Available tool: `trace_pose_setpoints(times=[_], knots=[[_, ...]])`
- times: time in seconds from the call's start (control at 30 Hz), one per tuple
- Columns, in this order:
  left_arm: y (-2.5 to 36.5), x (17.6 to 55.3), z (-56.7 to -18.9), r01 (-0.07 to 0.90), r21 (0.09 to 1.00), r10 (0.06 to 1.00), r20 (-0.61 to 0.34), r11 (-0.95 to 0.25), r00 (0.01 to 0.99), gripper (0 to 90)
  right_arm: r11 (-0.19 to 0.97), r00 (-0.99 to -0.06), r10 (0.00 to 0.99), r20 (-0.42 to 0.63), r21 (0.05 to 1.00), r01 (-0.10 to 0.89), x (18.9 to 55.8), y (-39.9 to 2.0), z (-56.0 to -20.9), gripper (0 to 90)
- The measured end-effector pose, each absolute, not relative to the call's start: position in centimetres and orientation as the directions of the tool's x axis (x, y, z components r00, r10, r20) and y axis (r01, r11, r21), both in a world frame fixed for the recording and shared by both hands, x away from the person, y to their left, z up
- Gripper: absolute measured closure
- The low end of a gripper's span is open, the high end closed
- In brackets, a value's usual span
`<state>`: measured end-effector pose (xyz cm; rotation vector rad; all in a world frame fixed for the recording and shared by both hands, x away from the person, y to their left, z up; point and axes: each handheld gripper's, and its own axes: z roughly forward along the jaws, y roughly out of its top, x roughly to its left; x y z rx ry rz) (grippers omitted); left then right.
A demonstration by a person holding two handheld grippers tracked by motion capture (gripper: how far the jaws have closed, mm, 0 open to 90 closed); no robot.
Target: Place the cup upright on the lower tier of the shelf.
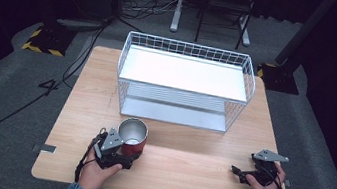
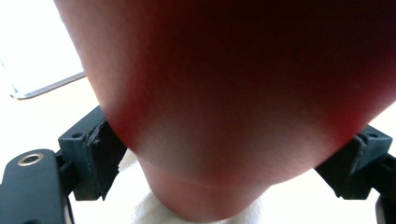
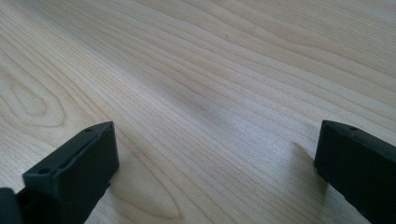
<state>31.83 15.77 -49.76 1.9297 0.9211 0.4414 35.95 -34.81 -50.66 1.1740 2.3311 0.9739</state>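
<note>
Your left gripper (image 1: 123,154) pinches the one red steel-lined cup (image 1: 132,137) at the light wooden table's (image 1: 186,168) near edge, before one white wire shelf rack (image 1: 184,83). Your right gripper (image 1: 250,175) rests spread wide on bare wood.

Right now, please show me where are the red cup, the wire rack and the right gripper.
red cup (image 1: 132,130): high view, on its steel inner wall.
wire rack (image 1: 186,73): high view, on its white upper shelf.
right gripper (image 1: 238,172): high view, midway between its fingertips.
</note>
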Motion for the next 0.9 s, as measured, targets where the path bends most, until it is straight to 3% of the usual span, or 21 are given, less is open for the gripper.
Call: trace_pose_setpoints(times=[0.37,0.9], knots=[[14.6,32.3,-50.0,0.435,0.860,0.787,-0.066,-0.268,0.614,14.2,0.416,-0.589,0.808,-0.005,0.713,0.565,36.0,-34.9,-50.7,0.2],[14.6,32.2,-49.6,0.425,0.850,0.773,-0.035,-0.311,0.634,16.1,0.413,-0.585,0.811,-0.004,0.713,0.567,36.0,-34.9,-50.7,0.2]])
